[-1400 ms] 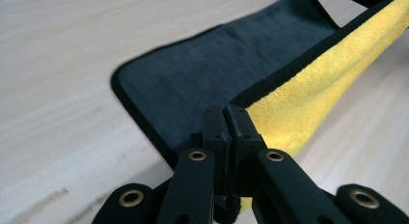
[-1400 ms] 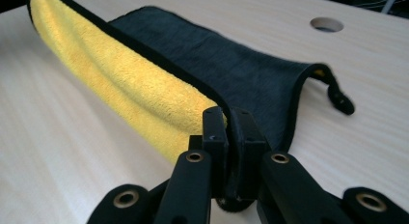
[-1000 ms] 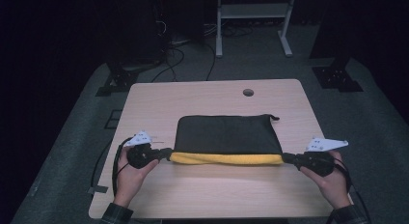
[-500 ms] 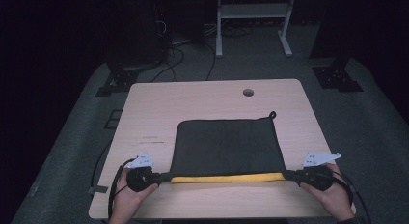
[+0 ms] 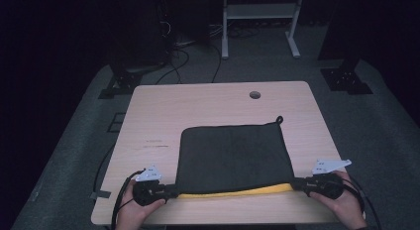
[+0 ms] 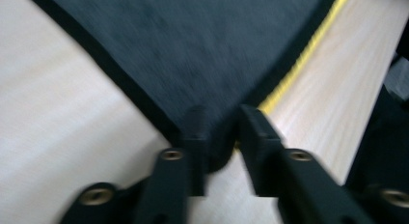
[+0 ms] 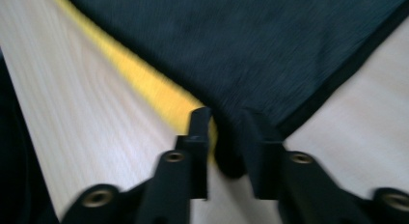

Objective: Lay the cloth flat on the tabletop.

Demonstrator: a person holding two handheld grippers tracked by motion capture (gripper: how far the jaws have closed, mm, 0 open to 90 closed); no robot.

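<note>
A dark grey cloth (image 5: 230, 153) with a yellow underside (image 5: 233, 193) lies spread on the wooden table (image 5: 163, 113), a small loop at its far right corner. My left gripper (image 5: 168, 190) is shut on the cloth's near left corner (image 6: 217, 137). At the near right, my right gripper (image 5: 299, 183) is shut on the other near corner (image 7: 226, 132). Between the two grippers the near edge runs taut, and a yellow strip shows along it. Both gripper views are blurred.
A round hole (image 5: 254, 94) sits in the table near its far edge. Beyond the table stand a white frame (image 5: 260, 22) and dark stands on grey carpet, with cables on the floor. The table's near edge (image 5: 223, 222) lies just below both grippers.
Both grippers have pulled the cloth's near edge toward the table's front edge. The cloth went from a narrow folded band to a wide flat sheet.
</note>
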